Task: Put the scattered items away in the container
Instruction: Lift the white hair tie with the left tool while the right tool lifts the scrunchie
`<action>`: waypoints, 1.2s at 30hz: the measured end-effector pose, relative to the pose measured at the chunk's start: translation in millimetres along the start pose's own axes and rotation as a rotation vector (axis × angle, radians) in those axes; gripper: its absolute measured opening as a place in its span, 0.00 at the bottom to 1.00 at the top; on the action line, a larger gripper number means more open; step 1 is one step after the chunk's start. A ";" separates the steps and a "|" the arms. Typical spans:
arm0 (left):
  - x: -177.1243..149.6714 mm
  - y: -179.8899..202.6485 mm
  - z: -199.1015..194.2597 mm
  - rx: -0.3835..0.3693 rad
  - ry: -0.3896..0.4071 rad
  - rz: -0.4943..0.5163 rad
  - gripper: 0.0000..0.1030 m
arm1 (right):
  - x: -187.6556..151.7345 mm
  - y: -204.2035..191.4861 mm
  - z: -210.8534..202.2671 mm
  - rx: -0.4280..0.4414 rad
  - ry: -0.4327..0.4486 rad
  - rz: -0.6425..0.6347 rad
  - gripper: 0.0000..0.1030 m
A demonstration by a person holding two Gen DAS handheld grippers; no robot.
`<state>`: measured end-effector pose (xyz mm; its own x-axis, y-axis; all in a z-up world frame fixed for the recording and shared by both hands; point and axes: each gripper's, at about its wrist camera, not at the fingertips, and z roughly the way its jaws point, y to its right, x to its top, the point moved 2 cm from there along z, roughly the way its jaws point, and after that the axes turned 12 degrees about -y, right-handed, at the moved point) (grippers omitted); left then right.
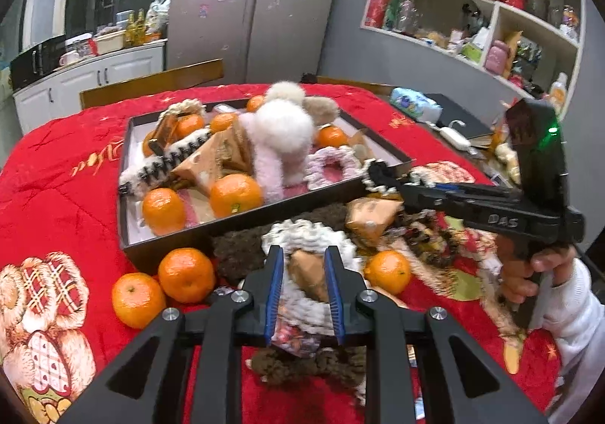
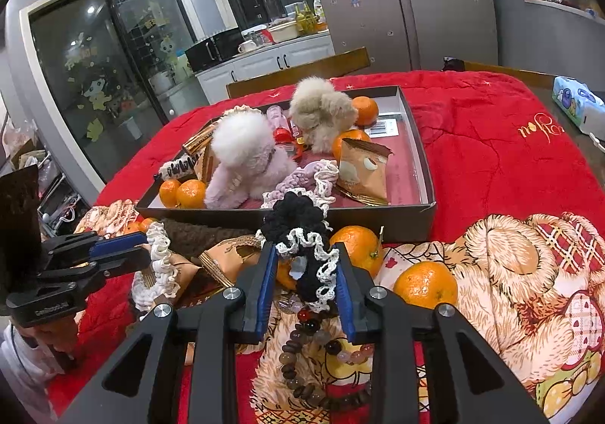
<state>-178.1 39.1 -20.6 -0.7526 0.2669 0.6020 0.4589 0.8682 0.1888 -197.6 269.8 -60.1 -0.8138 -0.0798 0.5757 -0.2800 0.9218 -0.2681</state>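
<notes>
A dark shallow box [image 1: 242, 220] [image 2: 378, 217] sits on the red quilt, holding tangerines, two plush toys, snack packets and scrunchies. My left gripper [image 1: 303, 251] [image 2: 145, 247] is shut on a white frilly scrunchie [image 1: 308, 237] [image 2: 160, 265] that lies over a brown packet, just in front of the box. My right gripper [image 2: 306, 249] [image 1: 372, 174] is shut on a black scrunchie with a white frill [image 2: 298, 231], held at the box's near edge. Loose tangerines [image 1: 185, 274] [image 2: 425, 284], brown snack packets [image 1: 372, 218] [image 2: 227, 257] and a bead bracelet [image 2: 302, 348] lie around the grippers.
A brown fuzzy item [image 1: 242, 250] lies against the box's front wall. A tissue pack [image 1: 414, 102] [image 2: 574, 102], a dark book and a white charger sit past the quilt's right edge. Wooden chair backs [image 1: 151, 82] stand behind the table. A person's hand in a white sleeve [image 1: 567, 310] holds the right gripper.
</notes>
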 end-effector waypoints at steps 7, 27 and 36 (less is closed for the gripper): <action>-2.1 18.3 -3.8 -0.021 0.016 0.030 0.34 | 0.1 0.1 1.3 0.009 -0.001 0.008 0.28; -2.3 -13.2 11.6 -0.029 -0.059 -0.090 0.35 | -0.5 -0.1 1.9 0.017 -0.003 0.014 0.28; -8.9 1.9 19.3 -0.050 -0.077 -0.036 0.23 | 0.1 1.0 1.7 0.016 -0.003 0.013 0.29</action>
<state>-179.6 46.5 -40.6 -0.8019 0.2688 0.5335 0.4527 0.8562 0.2490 -198.8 270.1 -61.7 -0.8191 -0.0687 0.5696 -0.2774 0.9165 -0.2883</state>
